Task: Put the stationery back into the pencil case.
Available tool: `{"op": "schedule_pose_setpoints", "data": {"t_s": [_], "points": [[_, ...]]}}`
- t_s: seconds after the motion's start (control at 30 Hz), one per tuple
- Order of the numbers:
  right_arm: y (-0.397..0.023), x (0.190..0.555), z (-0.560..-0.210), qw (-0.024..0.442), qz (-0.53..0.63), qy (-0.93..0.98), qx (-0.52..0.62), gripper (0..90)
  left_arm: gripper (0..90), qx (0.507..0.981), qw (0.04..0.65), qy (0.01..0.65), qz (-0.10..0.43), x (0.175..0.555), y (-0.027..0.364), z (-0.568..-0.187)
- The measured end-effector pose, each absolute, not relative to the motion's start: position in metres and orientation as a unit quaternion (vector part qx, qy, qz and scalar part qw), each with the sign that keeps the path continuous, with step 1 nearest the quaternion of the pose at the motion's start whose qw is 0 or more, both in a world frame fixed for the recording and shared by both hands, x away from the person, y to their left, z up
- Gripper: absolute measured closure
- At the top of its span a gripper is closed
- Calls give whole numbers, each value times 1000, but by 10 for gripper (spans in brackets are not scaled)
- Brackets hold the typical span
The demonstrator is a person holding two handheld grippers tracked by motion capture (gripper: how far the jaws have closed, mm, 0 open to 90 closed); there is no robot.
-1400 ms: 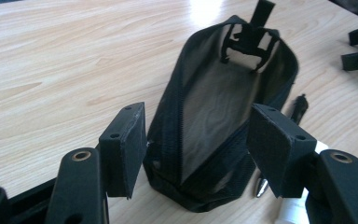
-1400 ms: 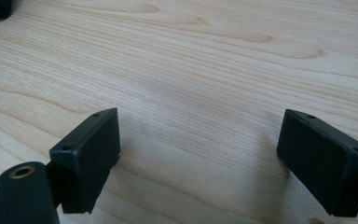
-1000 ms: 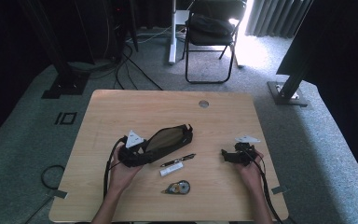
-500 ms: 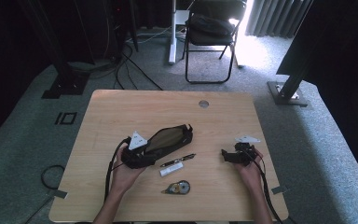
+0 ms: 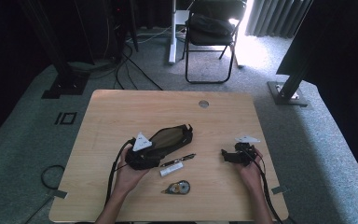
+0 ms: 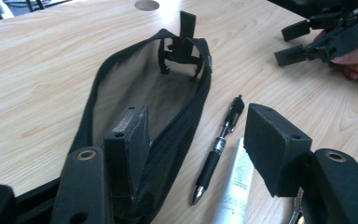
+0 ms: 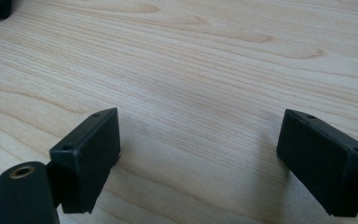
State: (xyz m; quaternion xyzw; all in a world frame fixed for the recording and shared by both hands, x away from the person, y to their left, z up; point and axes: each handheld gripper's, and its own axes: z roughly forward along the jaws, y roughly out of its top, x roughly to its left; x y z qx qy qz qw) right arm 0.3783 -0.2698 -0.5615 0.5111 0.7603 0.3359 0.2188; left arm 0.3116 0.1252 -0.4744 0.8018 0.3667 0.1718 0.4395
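While the left gripper [image 6: 193,154] stood spread astride the pencil case [image 6: 140,107] rim, unclamped, the right gripper [image 7: 198,158] was spread and empty; advised: pinch rim squarely.

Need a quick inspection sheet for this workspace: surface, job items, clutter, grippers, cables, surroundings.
Surface: wooden table, round grommet hole near the far edge.
Job's things: black pencil pouch unzipped, lying open; black pen and white tube beside it.
Clutter: correction tape dispenser near the front edge.
Grippers: left hand-held gripper open, one jaw inside the pouch mouth, the other over the tube; right hand-held gripper open above bare wood.
Cables: one trails from each gripper; more on the floor.
Surroundings: grey carpet, folding chair, black stand bases.
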Motion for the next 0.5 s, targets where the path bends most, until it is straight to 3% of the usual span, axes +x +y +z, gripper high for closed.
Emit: {"op": "schedule_pose_setpoints", "data": {"t_s": [0.5], "points": [[-270,378,-562,219,335,759,513,131,409,812,437,355,155,312,113,-482]]}}
